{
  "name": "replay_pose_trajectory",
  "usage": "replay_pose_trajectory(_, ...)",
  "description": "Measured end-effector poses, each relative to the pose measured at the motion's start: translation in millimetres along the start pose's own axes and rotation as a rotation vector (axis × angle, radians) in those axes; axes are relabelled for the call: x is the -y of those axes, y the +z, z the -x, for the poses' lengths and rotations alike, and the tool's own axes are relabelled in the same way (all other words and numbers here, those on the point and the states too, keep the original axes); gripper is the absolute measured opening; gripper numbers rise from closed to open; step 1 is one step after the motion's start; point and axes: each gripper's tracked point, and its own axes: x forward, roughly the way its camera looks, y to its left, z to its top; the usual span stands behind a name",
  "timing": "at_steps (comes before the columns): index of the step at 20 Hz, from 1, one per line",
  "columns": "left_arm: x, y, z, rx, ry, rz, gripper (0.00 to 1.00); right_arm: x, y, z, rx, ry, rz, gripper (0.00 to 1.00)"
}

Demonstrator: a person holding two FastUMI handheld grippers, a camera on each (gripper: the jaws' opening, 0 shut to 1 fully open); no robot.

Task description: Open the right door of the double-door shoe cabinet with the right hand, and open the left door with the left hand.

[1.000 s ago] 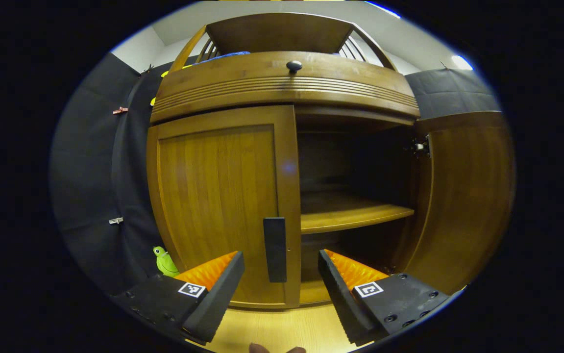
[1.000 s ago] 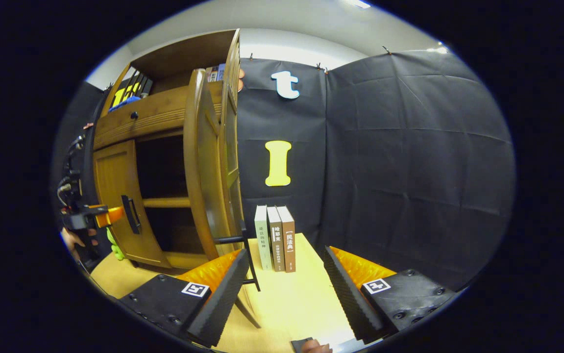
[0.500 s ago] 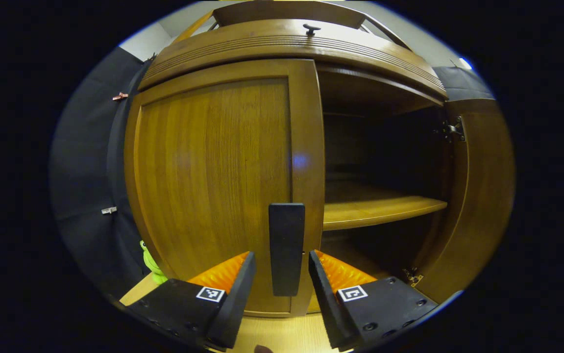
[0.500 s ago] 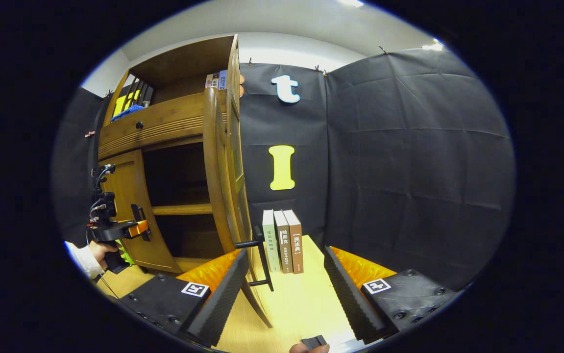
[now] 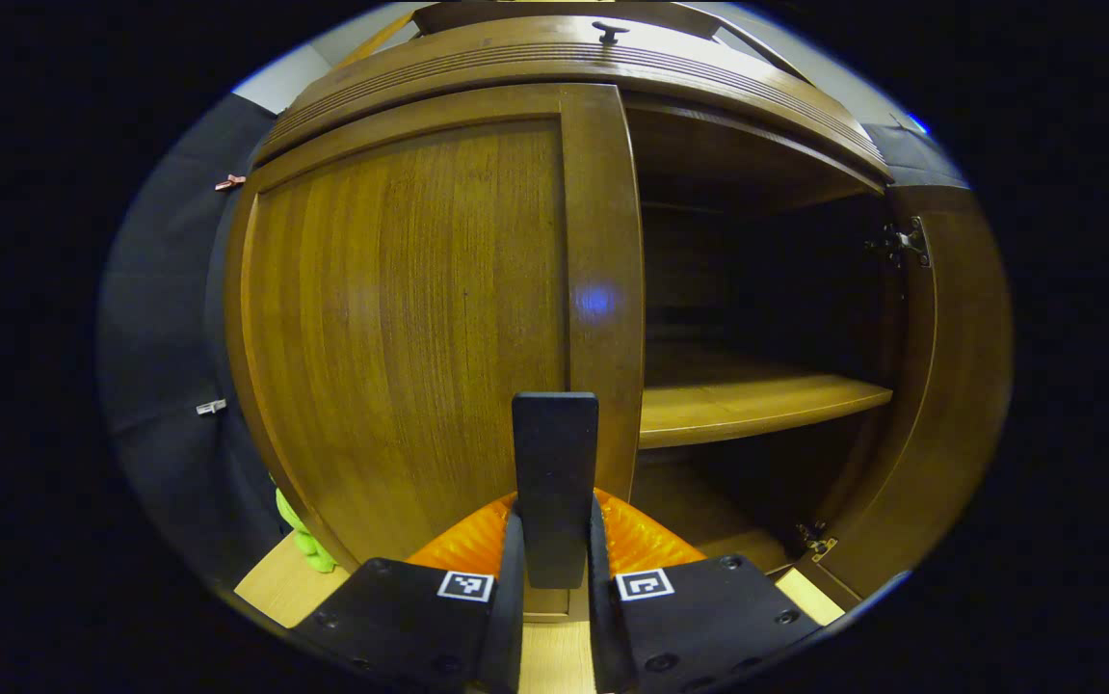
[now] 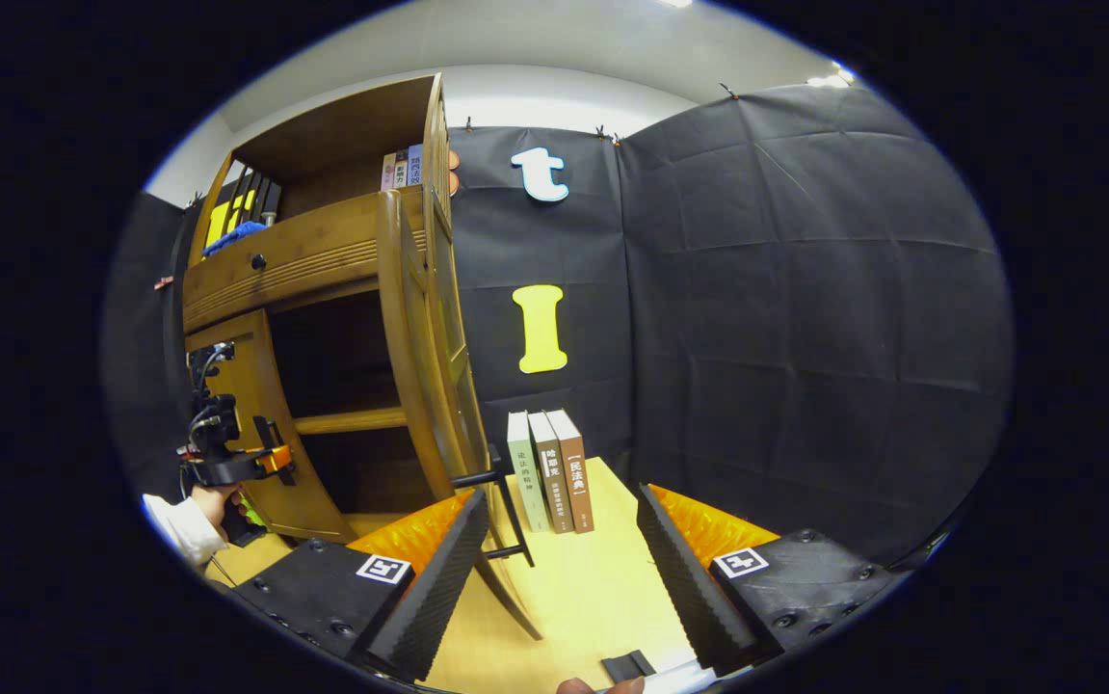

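The left gripper [image 5: 554, 569] is clamped on the left door's black handle [image 5: 555, 482] — best swung outward along the hinge arc — while the right gripper [image 6: 559, 549] hangs apart.

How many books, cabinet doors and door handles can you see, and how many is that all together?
Books standing beside the cabinet: 3
Cabinet doors: 2, left door closed, right door open
Black door handles: 2, left handle, right handle
Total: 7
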Motion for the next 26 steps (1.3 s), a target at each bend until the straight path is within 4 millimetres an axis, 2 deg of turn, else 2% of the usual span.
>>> replay_pose_trajectory(5,-8.2,-5.2,38.5,-0.006,-0.022,-0.013,0.29,-22.0,11.0,20.4,0.025,0.022,-0.005,1.0)
replay_pose_trajectory(7,-15.0,-10.0,58.1,-0.012,-0.037,-0.018,0.29,-33.9,12.9,29.5,0.028,0.033,-0.007,0.98)
replay_pose_trajectory(11,-33.0,-18.1,94.9,-0.02,-0.06,-0.008,0.29,-61.3,12.5,45.4,0.028,0.061,0.005,1.0)
replay_pose_trajectory(18,-73.5,-34.1,148.2,-0.019,-0.087,-0.022,0.28,-115.4,9.7,64.6,0.03,0.122,0.031,1.0)
replay_pose_trajectory(26,-127.9,-44.4,185.6,-0.021,-0.079,-0.017,0.23,-168.4,-1.8,78.8,0.02,0.175,0.033,0.98)
